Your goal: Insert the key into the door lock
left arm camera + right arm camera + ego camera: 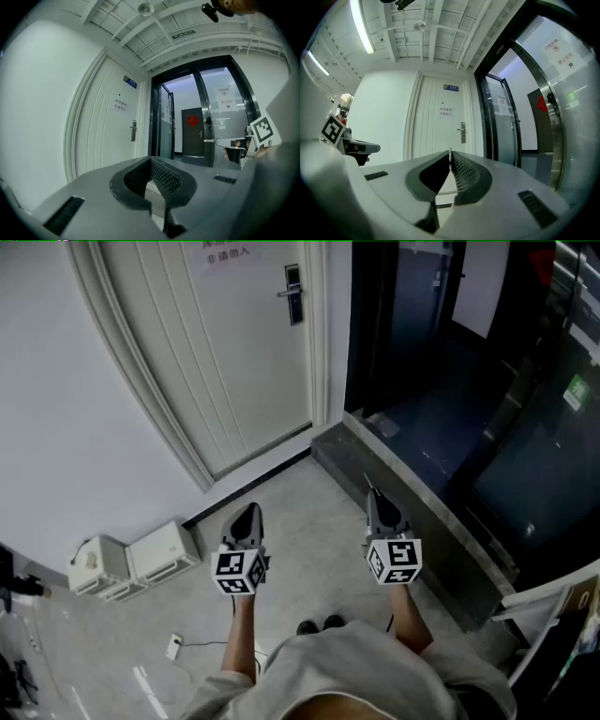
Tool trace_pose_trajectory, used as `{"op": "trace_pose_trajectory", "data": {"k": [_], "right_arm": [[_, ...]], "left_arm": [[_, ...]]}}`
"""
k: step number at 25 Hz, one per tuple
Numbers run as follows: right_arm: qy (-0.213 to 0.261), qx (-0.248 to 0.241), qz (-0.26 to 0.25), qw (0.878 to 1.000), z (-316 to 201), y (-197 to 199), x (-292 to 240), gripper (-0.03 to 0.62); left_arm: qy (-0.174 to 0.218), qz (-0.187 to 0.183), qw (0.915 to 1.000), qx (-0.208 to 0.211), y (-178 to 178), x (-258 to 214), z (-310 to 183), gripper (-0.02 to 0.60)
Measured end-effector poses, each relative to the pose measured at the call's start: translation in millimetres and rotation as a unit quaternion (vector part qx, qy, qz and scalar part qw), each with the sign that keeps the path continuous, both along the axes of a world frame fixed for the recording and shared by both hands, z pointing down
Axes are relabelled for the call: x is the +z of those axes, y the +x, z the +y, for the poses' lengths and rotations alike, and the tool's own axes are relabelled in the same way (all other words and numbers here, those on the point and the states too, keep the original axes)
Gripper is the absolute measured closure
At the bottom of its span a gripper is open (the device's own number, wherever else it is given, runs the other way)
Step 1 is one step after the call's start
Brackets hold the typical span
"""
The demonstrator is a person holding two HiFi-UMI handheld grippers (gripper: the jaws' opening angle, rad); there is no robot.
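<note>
Head view: the white door (234, 352) sits up top with the door lock (293, 293) at about 12 o'clock, and a dark glass door (441, 362) over at 2. The left gripper (249, 514) is at roughly 7 o'clock and the right gripper (375, 498) at 5, both held level and well short of the door. There are a couple of white boxes (141, 559) on the floor at 8. Left gripper view: jaws pressed together with nothing in them. The door lock (133, 130) shows at 11 o'clock from the tips, and the other tool's marker cube (261, 131) pokes in at 3. Right gripper view: jaws squeezed onto a thin sliver of metal — the key (450, 151) — which sticks out at the tips. The door lock (462, 132) is up at 1 o'clock from it, well apart, and the left gripper (375, 148) hangs at 9.
</note>
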State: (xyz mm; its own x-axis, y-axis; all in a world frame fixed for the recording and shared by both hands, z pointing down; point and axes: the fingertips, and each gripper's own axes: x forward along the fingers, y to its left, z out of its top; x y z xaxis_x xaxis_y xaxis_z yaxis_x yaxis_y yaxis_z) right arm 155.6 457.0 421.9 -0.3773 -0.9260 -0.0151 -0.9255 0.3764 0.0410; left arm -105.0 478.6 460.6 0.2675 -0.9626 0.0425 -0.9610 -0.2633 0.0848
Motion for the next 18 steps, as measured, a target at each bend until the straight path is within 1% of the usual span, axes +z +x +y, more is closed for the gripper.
{"op": "trace_pose_trajectory", "data": {"k": [8, 11, 18], "right_arm": [[-0.003, -0.003, 0.002, 1.0, 4.3, 6.8, 0.5, 0.566], [-0.003, -0.008, -0.005, 1.0, 2.7, 10.9, -0.1, 0.565], [-0.006, -0.021, -0.003, 1.0, -6.8, 25.0, 0.5, 0.565]], "left_arm": [[-0.001, -0.002, 1.0, 0.002, 10.6, -0.3, 5.3, 0.563], [-0.002, -0.002, 1.0, 0.002, 15.2, -0.2, 3.9, 0.563], [0.004, -0.008, 1.0, 0.005, 41.3, -8.1, -5.0, 0.563]]}}
